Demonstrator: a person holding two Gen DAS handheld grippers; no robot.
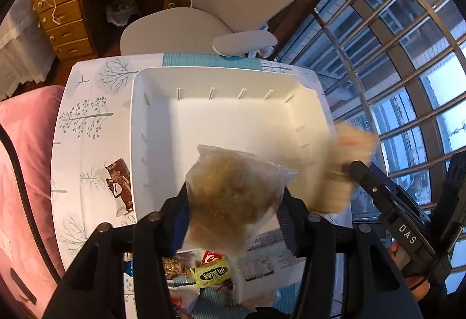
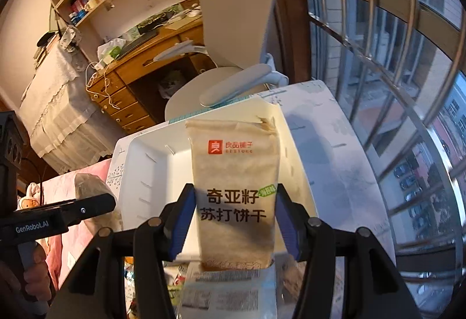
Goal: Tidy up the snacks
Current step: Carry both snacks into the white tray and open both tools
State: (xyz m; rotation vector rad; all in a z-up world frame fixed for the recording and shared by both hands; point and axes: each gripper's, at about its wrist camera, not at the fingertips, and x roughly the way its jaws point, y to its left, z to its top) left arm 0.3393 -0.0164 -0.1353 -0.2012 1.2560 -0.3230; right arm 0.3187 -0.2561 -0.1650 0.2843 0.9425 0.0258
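A clear bag of brown snack (image 1: 233,196) hangs between the fingers of my left gripper (image 1: 234,202), over the near part of the white bin (image 1: 137,115). The jaws stand apart at its sides without visibly pressing on it, and its lower end is blurred. My right gripper (image 2: 236,202) is shut on a beige cracker pouch (image 2: 233,167) with a red logo, held upright above the bin's (image 2: 139,167) right side. In the left wrist view the right gripper (image 1: 378,191) and its blurred pouch (image 1: 343,161) sit at the bin's right rim.
A brown wrapped snack (image 1: 118,188) lies on the tree-print tablecloth (image 1: 87,121) left of the bin. Several loose snack packs (image 1: 209,272) lie at the near edge. A grey office chair (image 1: 204,22) stands behind the table, pink bedding (image 1: 26,159) to the left, and window bars (image 1: 393,71) to the right.
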